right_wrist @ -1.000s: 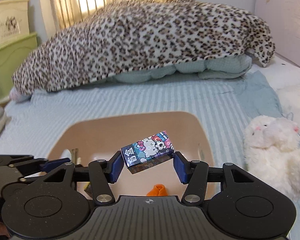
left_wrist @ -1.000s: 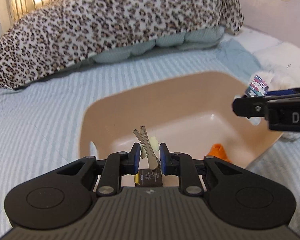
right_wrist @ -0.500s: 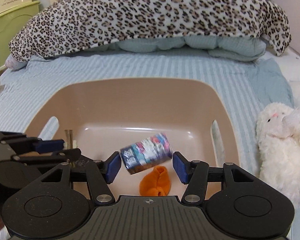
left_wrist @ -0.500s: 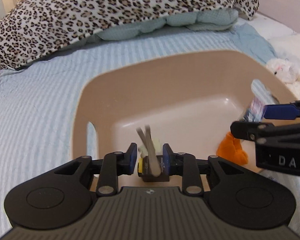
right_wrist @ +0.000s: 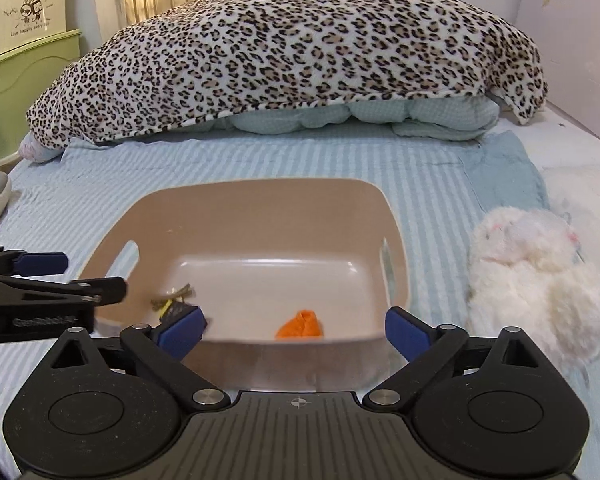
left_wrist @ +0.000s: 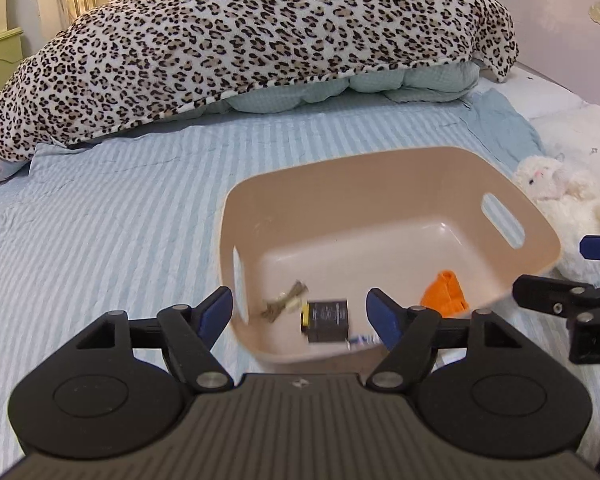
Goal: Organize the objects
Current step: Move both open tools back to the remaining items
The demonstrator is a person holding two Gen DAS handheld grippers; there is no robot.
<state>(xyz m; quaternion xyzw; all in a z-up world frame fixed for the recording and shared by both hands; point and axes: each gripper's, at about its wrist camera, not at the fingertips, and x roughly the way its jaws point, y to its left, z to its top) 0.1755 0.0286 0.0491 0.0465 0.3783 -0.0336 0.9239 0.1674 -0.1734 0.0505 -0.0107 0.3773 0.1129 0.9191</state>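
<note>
Both hand-held grippers gape empty over the bin.
Left hand-held gripper [left_wrist: 299, 312] and right hand-held gripper [right_wrist: 296, 330] should lift straight off the bin [right_wrist: 260, 200], then seek the plush [right_wrist: 532, 264] at right of frame.

Left wrist view: close above the near-left corner of the beige basket [left_wrist: 380, 184], facing up the bed [left_wrist: 100, 220] toward the leopard blanket [left_wrist: 240, 32]. Right wrist view: low behind the basket's [right_wrist: 260, 200] near rim, centred, facing the same way. Shared: basket interior, striped bed [right_wrist: 420, 160], leopard blanket [right_wrist: 292, 48], white plush toy [right_wrist: 532, 264], each other's tongs at the frame edge.
</note>
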